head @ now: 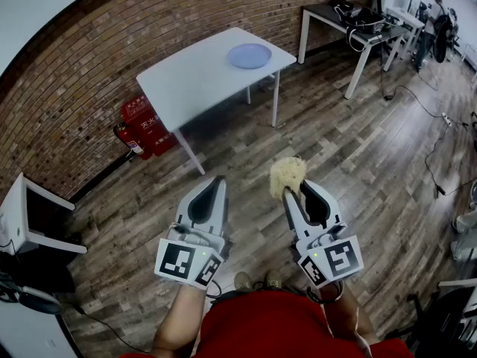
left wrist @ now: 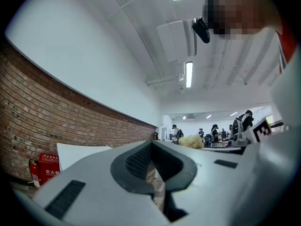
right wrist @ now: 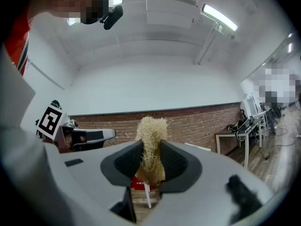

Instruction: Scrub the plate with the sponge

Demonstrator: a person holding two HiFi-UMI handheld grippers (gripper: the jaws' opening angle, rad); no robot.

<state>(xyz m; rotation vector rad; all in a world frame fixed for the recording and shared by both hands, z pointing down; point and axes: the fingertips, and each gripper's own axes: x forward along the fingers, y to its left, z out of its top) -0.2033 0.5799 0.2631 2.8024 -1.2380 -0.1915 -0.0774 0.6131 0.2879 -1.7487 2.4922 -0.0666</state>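
Well short of the white table [head: 186, 88], both grippers hover level over wood-plank floor [head: 358, 170], with open planks between their tips and the table's near edge. The blue plate [head: 249, 55] lies toward the table's right end, close to its edges; the rest of the top is bare. The left gripper [head: 217, 181] has its jaws pressed together on nothing. The right gripper [head: 292, 192] pinches the straw-coloured sponge [head: 287, 175], which bulges past the jaw tips. Behind the table runs a brick wall [head: 97, 66]. Red fire extinguishers [head: 145, 129] sit by the table's left legs. A dark desk [head: 332, 13] stands off to the table's right, with cables [head: 417, 99] trailing over the floor there.
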